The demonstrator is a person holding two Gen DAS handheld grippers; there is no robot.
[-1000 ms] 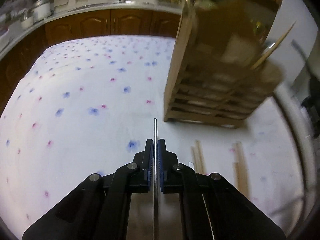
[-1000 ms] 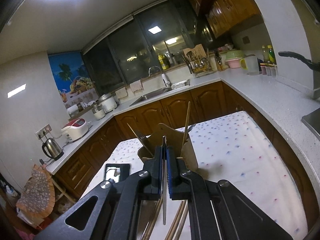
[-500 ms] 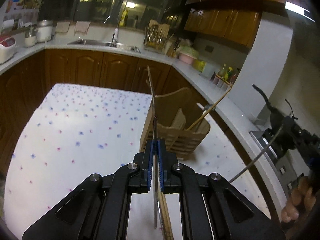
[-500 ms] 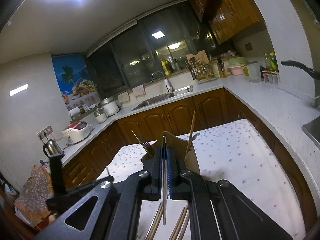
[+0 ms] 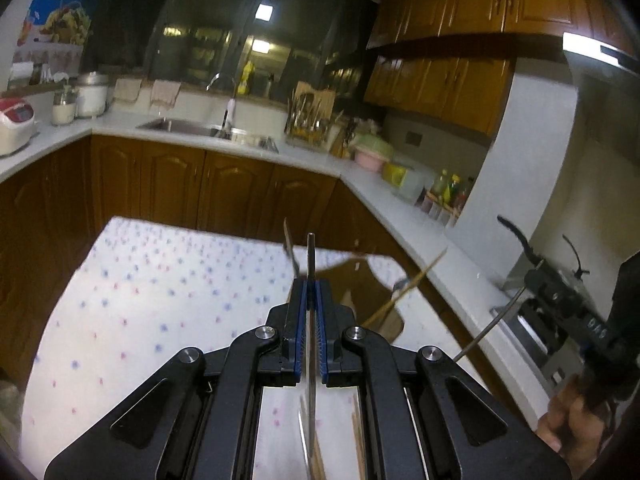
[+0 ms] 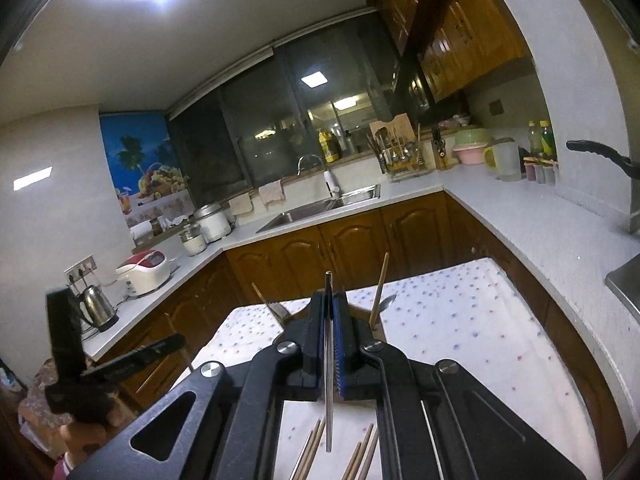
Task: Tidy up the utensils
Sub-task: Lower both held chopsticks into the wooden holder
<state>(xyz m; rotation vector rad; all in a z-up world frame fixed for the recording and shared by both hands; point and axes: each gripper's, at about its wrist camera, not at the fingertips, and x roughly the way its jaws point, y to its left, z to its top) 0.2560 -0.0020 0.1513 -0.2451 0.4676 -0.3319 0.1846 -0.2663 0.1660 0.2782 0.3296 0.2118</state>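
My left gripper (image 5: 311,312) is clenched on a thin metal utensil (image 5: 310,256), pinched edge-on between the blue pads, its tip poking out past the fingertips; I can't tell if it's a knife or a handle. I'm holding it up over the table, pointed toward the wooden utensil holder (image 5: 360,280), I'd guess to slot it in. My right gripper (image 6: 330,320) is likewise clamped on a metal rod-like utensil (image 6: 328,360), its near end hanging over the table; from the left view it sits off to the right with that rod sticking out. The holder is just beyond both grippers, mid-table, mostly hidden behind the fingers, already carrying a wooden chopstick (image 6: 380,288) and a spoon (image 6: 387,301), plus what looks like a fork (image 5: 290,248). Loose wooden chopsticks (image 6: 312,452) lie on the near floral tablecloth (image 5: 160,292), still to sort. Sink and counter sit far back.
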